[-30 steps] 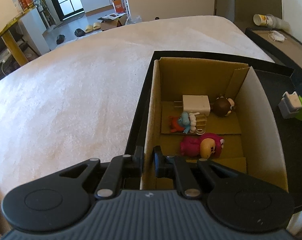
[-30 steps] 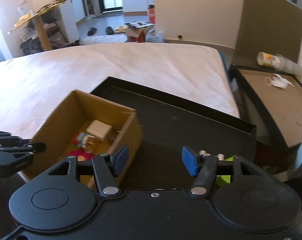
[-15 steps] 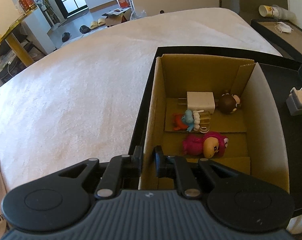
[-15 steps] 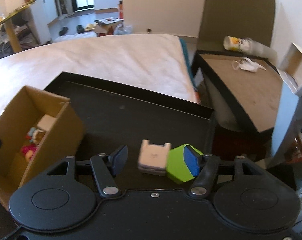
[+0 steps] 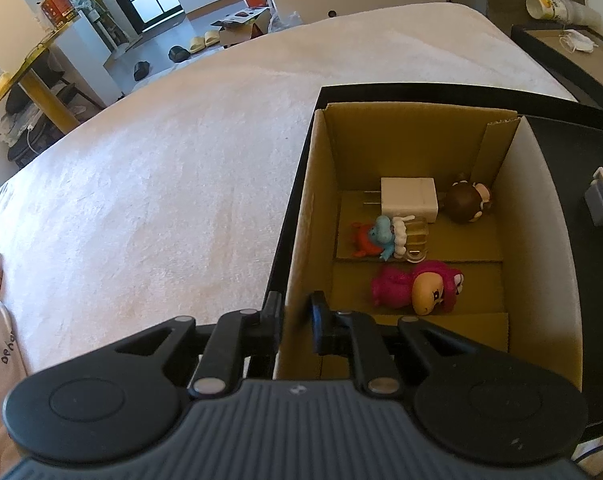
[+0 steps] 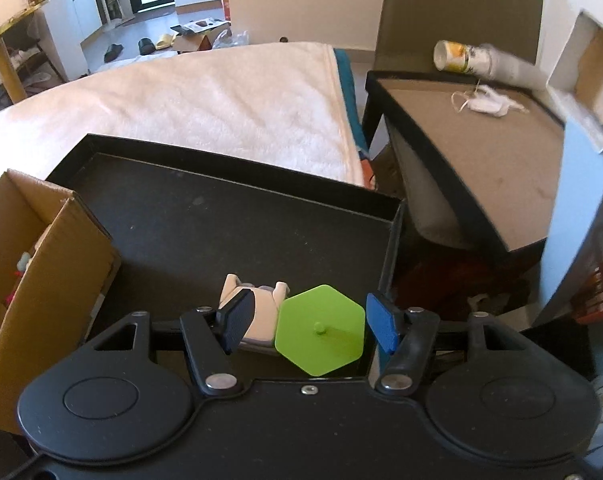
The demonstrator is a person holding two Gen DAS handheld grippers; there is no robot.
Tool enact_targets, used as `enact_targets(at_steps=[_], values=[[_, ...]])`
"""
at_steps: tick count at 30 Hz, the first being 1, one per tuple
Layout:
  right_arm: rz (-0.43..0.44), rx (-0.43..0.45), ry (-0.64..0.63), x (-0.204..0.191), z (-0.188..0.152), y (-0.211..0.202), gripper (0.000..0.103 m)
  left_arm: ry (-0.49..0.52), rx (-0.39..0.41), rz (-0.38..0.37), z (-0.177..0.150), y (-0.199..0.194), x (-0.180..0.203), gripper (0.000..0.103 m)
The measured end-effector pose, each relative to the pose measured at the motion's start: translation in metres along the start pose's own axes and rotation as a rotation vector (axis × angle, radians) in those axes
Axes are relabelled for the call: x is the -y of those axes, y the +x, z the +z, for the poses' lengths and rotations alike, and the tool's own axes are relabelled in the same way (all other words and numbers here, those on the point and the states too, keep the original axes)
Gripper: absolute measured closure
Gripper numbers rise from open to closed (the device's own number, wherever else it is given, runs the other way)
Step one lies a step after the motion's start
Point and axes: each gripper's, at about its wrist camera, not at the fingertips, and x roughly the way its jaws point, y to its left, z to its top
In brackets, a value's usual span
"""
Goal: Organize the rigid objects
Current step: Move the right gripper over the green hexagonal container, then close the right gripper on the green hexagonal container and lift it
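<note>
- Left claw [image 5: 295,314], bottom centre of the left wrist view: clenched on the near left wall of the cardboard box [image 5: 301,216].
- Box interior, right of centre: white charger [image 5: 411,199], brown figurine [image 5: 467,202], blue-and-red toy [image 5: 375,238], pink doll [image 5: 417,288].
- Right claw [image 6: 307,326], lower centre of the right wrist view: released, jaws wide around the green hexagonal piece [image 6: 321,330] and the white-grey toy [image 6: 261,312] touching its left side.
- Both pieces rest on the black tray [image 6: 221,220], right of the box.
</note>
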Motion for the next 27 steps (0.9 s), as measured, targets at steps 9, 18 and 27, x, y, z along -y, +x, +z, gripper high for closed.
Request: enact_targets(at_steps=[9, 18, 27], values=[[0.043, -0.053, 0.033, 0.015, 0.000, 0.017, 0.048, 0.008, -0.001, 0.025, 0.001, 0.000, 0.004, 0.088], [0.065, -0.052, -0.037, 0.002, -0.003, 0.015, 0.051, 0.006, 0.002, 0.033, 0.000, 0.000, 0.005, 0.088], [0.121, -0.091, -0.086, -0.008, -0.011, 0.010, 0.051, 0.007, 0.004, 0.032, -0.001, -0.001, 0.004, 0.088]])
